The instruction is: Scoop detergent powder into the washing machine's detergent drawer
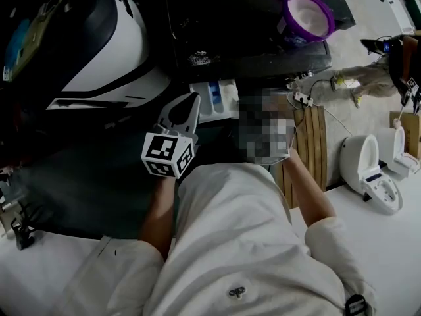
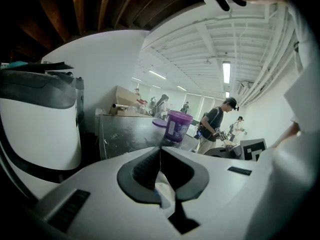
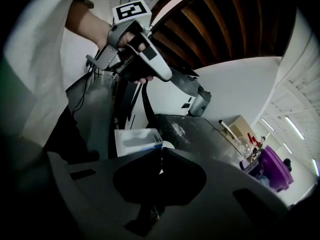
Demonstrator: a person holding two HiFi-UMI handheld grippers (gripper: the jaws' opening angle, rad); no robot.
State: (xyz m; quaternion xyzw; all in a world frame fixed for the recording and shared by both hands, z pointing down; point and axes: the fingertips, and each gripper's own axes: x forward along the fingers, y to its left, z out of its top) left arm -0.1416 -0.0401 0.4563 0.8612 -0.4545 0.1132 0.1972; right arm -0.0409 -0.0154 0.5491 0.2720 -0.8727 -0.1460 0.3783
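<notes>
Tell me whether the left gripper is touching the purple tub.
Apart. The head view shows the left gripper down by the white drawer, while the purple tub stands up on the dark machine top, well clear of it.

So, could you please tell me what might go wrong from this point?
1. Powder already lies scattered on the machine's dark top. The open purple tub stands well away from the drawer, so more powder may spill on the way across.
2. The left gripper, jaws together, hovers close by the open drawer. A careless move might knock it.
</notes>
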